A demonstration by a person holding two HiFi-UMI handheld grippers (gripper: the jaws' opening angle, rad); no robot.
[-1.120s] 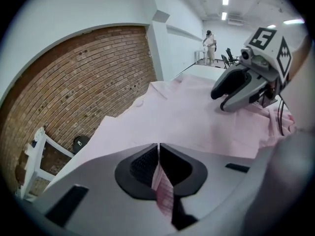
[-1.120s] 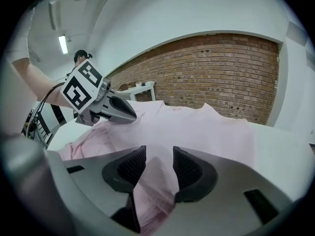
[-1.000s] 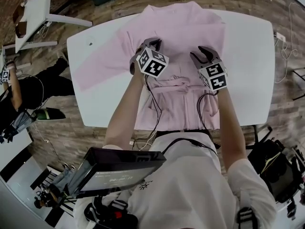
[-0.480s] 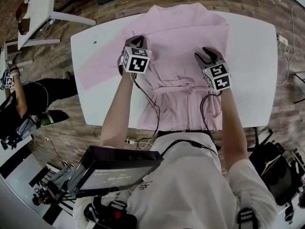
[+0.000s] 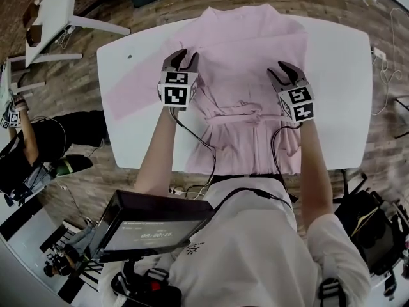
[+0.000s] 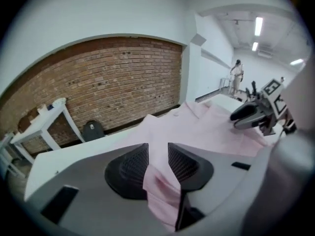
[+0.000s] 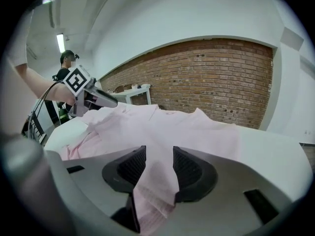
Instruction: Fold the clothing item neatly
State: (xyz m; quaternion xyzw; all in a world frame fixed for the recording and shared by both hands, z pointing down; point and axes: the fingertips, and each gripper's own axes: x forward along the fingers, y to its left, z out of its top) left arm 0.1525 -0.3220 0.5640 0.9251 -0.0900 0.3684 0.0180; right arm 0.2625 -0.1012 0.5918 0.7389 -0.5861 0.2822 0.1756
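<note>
A pink garment [image 5: 246,47] is lying spread on the white table [image 5: 339,82], with its collar pointing away from the person and its lower part reaching the near edge of the table. One sleeve [image 5: 128,93] is stretching out flat to the left side. A crumpled band of the same cloth [image 5: 233,115] is running across the middle of the garment.

The left gripper [image 5: 181,59] is hovering over the left edge of the garment's body, near the place where the sleeve begins. Its jaws have just been opening and are now standing apart. A fold of the pink cloth is sitting in the gap between them, but the pads are not pressing on it.

The right gripper [image 5: 286,73] is hovering over the right side of the garment, at about the same level as the left one and well apart from it. Its jaws are also standing spread, and pink cloth is showing in the gap between them, with no pinching that I can see.

Both grippers are pointing away from the person and down toward the cloth. A brick wall [image 6: 113,73] is standing behind the table.
</note>
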